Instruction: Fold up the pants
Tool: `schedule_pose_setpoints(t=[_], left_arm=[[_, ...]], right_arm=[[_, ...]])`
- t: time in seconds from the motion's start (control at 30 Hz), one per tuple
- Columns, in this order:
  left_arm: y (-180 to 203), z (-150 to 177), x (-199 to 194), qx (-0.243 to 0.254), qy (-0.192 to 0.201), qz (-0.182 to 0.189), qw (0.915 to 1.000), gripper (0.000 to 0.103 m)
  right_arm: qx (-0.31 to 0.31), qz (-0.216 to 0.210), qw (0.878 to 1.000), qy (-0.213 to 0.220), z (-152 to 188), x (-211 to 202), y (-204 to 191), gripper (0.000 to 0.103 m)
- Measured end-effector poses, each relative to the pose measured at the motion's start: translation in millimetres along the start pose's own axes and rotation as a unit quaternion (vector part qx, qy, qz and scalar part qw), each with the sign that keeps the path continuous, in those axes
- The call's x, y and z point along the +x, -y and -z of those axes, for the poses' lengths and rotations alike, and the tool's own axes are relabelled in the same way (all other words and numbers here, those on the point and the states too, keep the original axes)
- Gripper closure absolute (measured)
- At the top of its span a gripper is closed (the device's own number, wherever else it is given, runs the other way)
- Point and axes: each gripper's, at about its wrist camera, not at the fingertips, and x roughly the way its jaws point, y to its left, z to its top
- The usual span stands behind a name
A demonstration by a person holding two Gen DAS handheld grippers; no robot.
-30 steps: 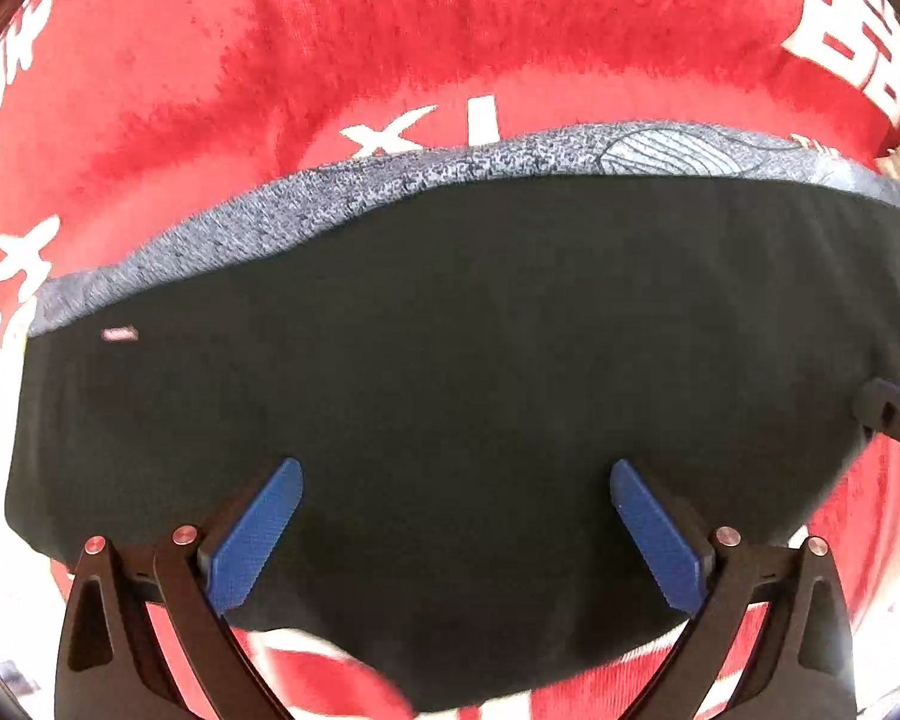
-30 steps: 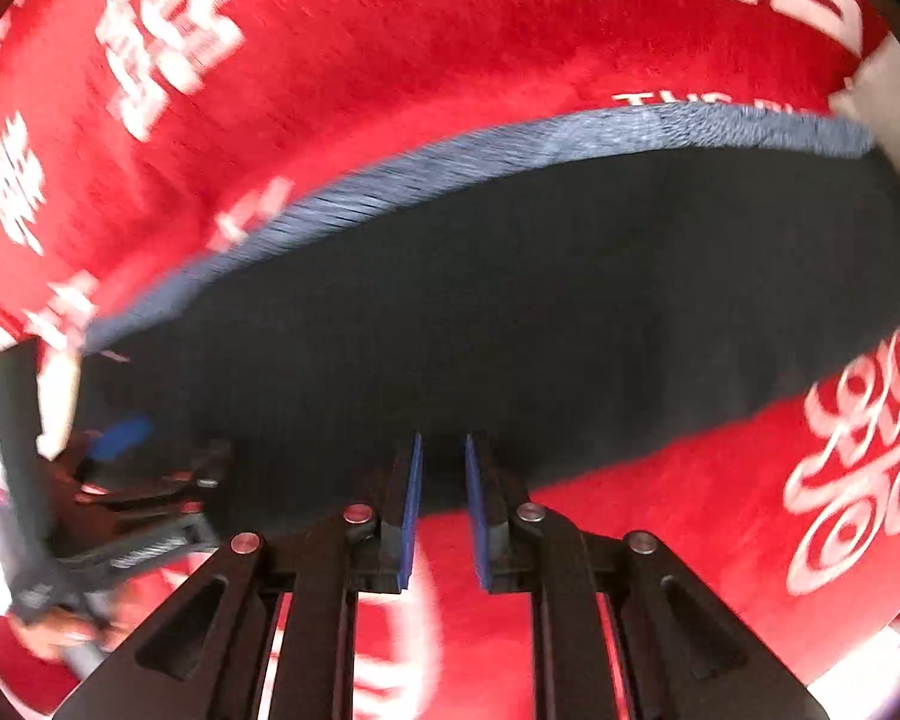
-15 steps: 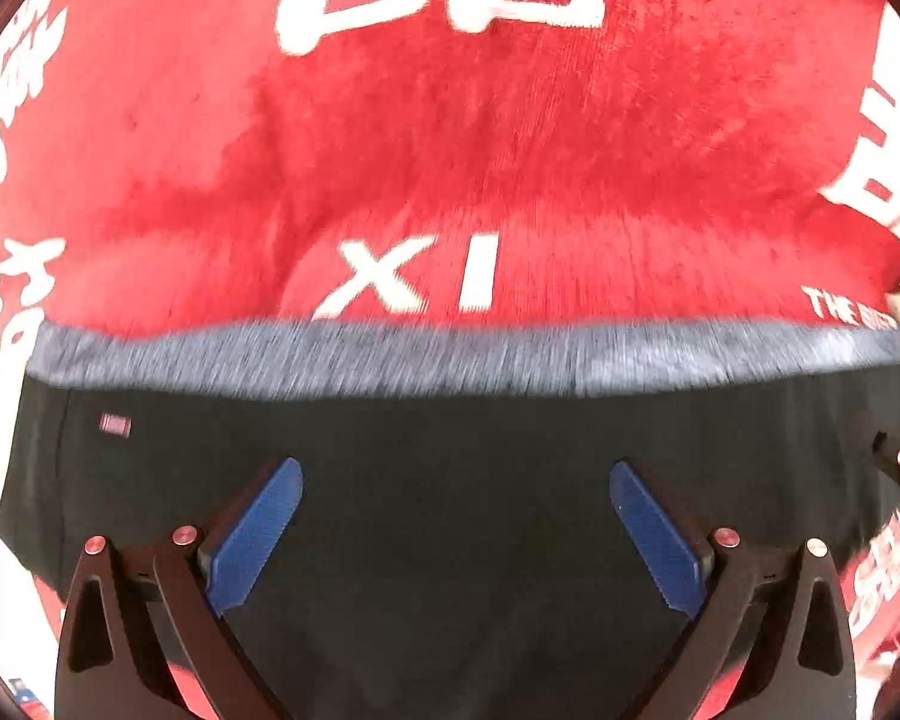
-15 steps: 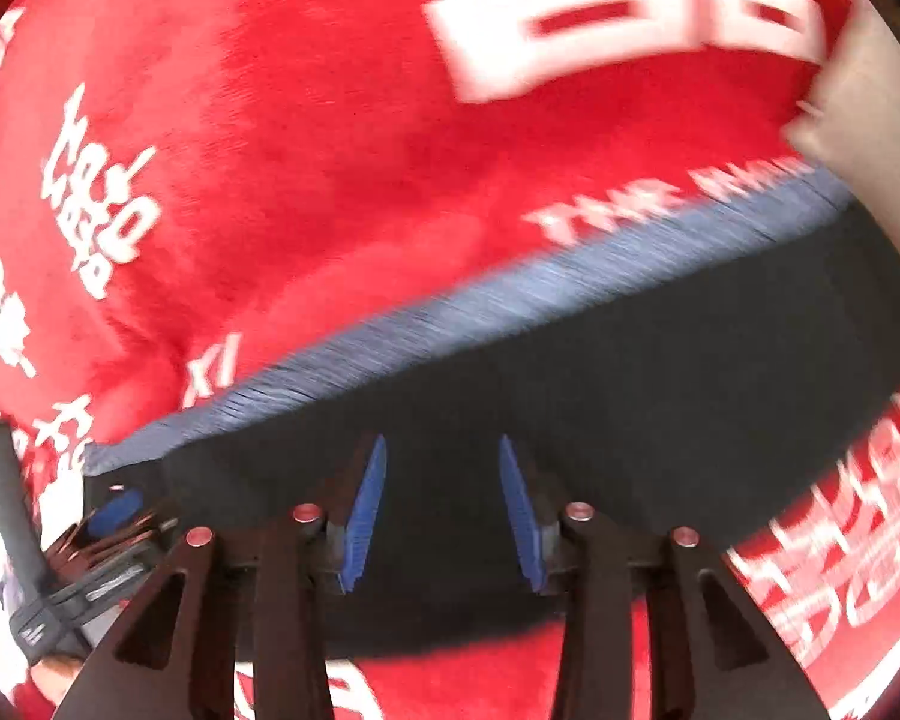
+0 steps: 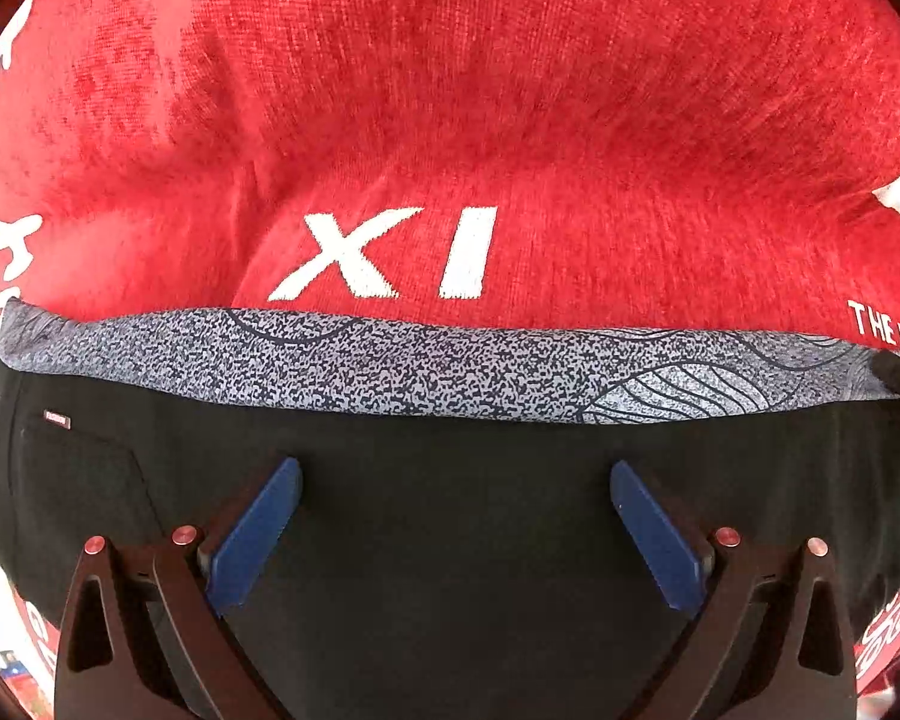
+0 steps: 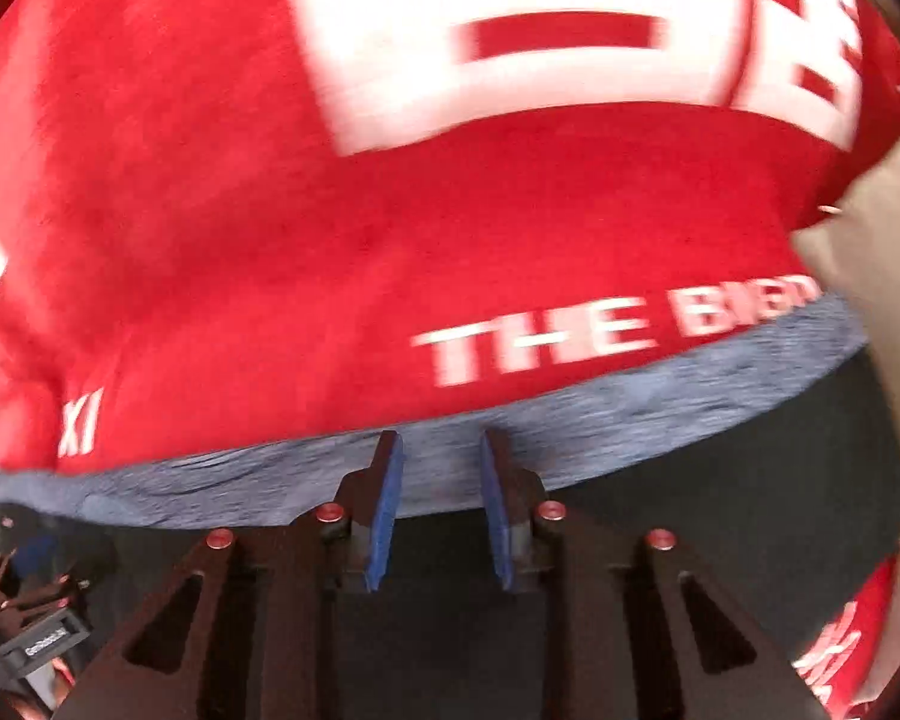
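Your left gripper (image 5: 455, 531) gapes wide over the black pants (image 5: 450, 480); your right gripper (image 6: 439, 510), jaws just narrowing on nothing, could snag only the grey waistband (image 6: 630, 420) ahead; fold skews.

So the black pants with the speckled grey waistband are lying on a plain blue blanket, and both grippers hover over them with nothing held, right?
Not quite: the blanket is red with white lettering, not plain blue, as the left wrist view shows. The rest holds: the black pants with the speckled grey waistband lie on it, and the left gripper and right gripper hover over them, holding nothing.
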Motion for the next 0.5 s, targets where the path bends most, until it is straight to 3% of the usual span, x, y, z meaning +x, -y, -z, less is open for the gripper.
schedule_pose_setpoints(t=[0.2,0.4,0.5], left_arm=[[7,11,-6,-0.001,0.004,-0.005,1.0000,0.000],[7,10,-5,0.001,0.006,-0.009,0.9999,0.000],[10,10,-8,0.003,0.007,-0.013,0.9999,0.000]], right_arm=[[0.036,-0.008,0.999,-0.008,22,-38,23,0.062],[-0.012,0.002,0.999,-0.036,73,-38,7,0.046],[-0.023,0.008,1.000,-0.014,97,-39,4,0.042]])
